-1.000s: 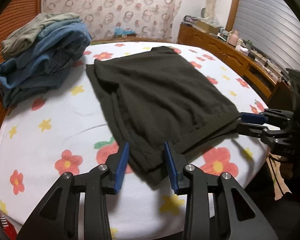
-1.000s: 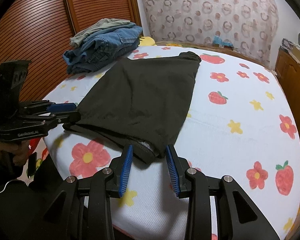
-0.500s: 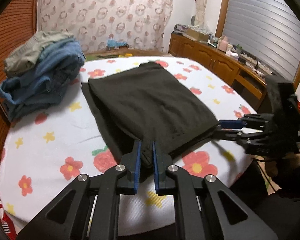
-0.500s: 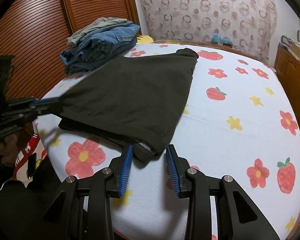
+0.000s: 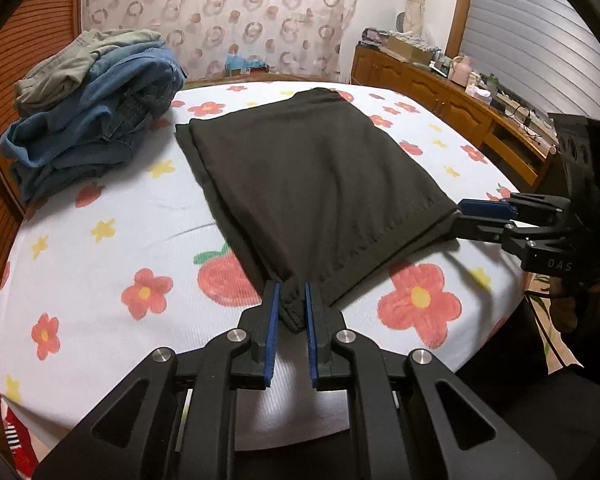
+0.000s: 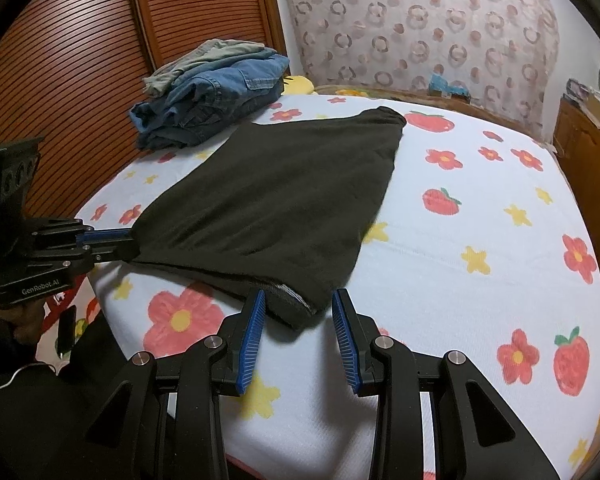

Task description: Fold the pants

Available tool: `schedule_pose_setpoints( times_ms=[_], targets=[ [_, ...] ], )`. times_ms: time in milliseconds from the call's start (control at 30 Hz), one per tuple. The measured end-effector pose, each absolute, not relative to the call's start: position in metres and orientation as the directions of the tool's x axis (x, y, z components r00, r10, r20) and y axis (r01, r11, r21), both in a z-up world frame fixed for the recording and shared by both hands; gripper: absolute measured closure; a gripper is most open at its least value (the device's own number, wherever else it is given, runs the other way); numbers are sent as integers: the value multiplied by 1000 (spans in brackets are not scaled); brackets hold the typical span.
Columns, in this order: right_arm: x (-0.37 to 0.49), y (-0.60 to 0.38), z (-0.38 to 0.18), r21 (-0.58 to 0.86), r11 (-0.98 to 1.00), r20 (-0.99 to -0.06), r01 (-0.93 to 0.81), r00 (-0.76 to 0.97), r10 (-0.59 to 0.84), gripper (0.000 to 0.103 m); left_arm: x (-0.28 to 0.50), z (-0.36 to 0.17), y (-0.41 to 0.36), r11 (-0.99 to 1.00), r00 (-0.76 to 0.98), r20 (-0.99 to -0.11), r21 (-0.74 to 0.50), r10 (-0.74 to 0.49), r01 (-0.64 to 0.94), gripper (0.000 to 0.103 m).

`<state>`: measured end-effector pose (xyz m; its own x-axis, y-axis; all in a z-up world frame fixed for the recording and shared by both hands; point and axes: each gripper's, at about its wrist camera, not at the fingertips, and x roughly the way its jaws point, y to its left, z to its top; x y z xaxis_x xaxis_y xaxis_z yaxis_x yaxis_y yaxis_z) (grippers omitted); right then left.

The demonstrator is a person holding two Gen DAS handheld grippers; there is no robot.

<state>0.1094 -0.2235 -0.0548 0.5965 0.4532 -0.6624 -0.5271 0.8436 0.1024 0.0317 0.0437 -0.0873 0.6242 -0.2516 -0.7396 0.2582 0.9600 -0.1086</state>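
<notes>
Lower pants [image 5: 312, 184] layers hidden, sideboard [image 5: 452, 92] clutter too small to tell

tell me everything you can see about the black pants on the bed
The black pants look like soft matte knit, folded into a flat layered rectangle on the flowered sheet, beside the stacked jeans. The left gripper is clamped on one near corner, pulling it taut; the right gripper has open jaws straddling the other corner, where a lighter seam shows.

Both wrist views look low and close across the bed [image 5: 80, 280], sharing the pants [image 5: 312, 184] from opposite near corners.
</notes>
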Motion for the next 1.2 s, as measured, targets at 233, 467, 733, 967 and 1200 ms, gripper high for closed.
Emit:
schedule_pose_setpoints(
  times_ms=[233,467,733,967,1200],
  targets=[
    [106,-228,-50,95,847,-649,-524,612,452,67,31,-84,48,960,630,-732,-124,-259,251,83],
    [118,-221,-61,59,860,-685,-507,606,404,67,32,-85,49,961,628,-735,-126,-257,247,77],
    [112,-213,-54,17,867,-656,-498,649,385,70,37,-90,51,969,622,-749,-113,-228,220,53],
    [96,-220,-50,22,841,-639,-541,639,428,100,41,-95,52,970,612,-758,-123,-228,210,53],
    [87,-234,-48,62,832,-641,-551,617,456,101,42,-95,53,969,611,-757,-126,-231,210,51]
  ],
)
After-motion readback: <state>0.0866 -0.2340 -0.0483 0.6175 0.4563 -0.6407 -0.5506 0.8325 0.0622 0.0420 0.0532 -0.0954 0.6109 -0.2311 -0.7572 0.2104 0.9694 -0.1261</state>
